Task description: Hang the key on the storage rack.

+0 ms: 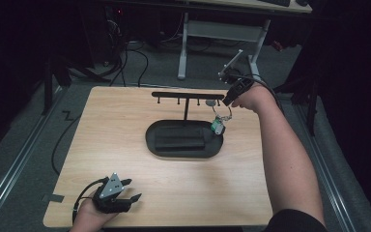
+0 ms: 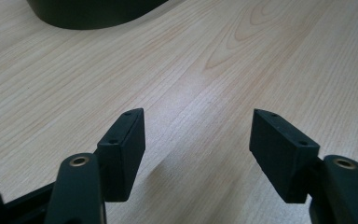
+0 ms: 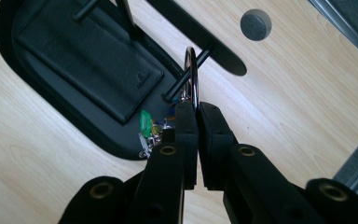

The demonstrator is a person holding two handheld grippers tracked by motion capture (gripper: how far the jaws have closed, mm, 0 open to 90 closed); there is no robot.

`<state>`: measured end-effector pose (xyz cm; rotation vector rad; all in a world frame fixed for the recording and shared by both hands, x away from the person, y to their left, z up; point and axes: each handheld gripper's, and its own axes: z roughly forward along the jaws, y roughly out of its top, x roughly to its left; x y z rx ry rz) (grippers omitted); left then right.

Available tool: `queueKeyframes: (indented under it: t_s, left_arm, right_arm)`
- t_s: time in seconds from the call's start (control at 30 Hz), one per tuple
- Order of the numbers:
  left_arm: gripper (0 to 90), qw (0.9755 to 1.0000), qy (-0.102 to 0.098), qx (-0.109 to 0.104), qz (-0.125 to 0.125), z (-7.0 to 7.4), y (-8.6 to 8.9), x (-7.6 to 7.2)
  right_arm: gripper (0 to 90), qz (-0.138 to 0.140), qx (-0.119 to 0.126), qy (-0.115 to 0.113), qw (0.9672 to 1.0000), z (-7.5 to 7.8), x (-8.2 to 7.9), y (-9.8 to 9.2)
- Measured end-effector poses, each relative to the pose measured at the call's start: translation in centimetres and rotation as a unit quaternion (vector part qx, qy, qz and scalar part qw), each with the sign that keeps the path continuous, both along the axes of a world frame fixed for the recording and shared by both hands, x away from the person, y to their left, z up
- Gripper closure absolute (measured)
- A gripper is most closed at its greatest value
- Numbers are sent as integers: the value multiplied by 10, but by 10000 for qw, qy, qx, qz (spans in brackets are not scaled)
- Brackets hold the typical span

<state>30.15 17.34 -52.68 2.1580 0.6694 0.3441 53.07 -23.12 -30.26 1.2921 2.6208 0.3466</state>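
Pinched shut, your right gripper (image 3: 195, 112) holds the metal key ring (image 3: 192, 77) with its dangling bunch of keys, right of centre, beside the black T-shaped hook rack (image 1: 186, 95), ready for hanging. Your left gripper (image 2: 198, 154) rests with jaws apart and nothing between them at lower left, clear of the work.

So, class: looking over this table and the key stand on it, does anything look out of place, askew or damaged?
Nothing stands out. The key stand sits upright and square on the table, a dark wallet flat in its tray. The right gripper holds the key ring by a peg; the left gripper rests open.
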Motion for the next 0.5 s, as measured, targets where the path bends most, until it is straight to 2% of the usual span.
queueKeyframes:
  t_s: [0.17,0.27,0.4,0.5]
  left_arm:
    - [364,10000,28,24,27,0,2,0]
    - [364,10000,11,31,1,0,0,-1]
    - [363,10000,18,58,-53,-1,-2,-1]
    - [363,10000,-6,3,-47,0,-2,-2]
  right_arm:
    - [866,78,-22,-60,9999,-10,2,3]
    - [806,-34,50,-256,9997,-9,0,2]
    - [647,-148,50,-427,9990,-6,-9,2]
    - [527,-283,181,-613,9976,-3,-19,1]
